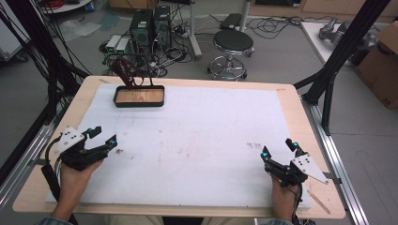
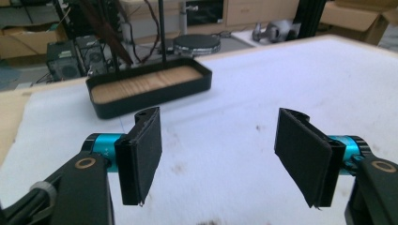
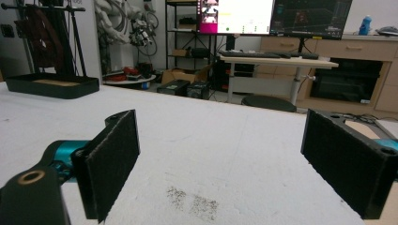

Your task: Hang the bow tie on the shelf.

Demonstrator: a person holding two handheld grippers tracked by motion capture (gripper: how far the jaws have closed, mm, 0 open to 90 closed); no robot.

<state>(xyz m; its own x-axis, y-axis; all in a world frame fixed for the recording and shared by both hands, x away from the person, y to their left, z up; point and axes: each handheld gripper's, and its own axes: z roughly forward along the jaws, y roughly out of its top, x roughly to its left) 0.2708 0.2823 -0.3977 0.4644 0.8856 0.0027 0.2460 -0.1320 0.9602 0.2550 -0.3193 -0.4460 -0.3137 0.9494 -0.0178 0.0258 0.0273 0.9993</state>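
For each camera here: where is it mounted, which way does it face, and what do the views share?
High view: above the person's side, looking forward and down on the table; both hands, left gripper, right gripper.
Left gripper view: on that gripper, facing the black tray; open jaws.
Right gripper view: low over the table, facing desk and monitors; open jaws.
Shared: the tray and white mat.

Two handheld grippers are at the table: the left gripper [image 1: 102,136] and the right gripper [image 1: 279,148], one in each of the person's two hands. On the single white mat [image 1: 197,140] sits one black tray [image 1: 139,97] (wood-lined, with one dark brown item [image 1: 124,69] hanging on its stand). Beyond the table stand one round stool [image 1: 233,43] and two computer towers [image 1: 150,26].
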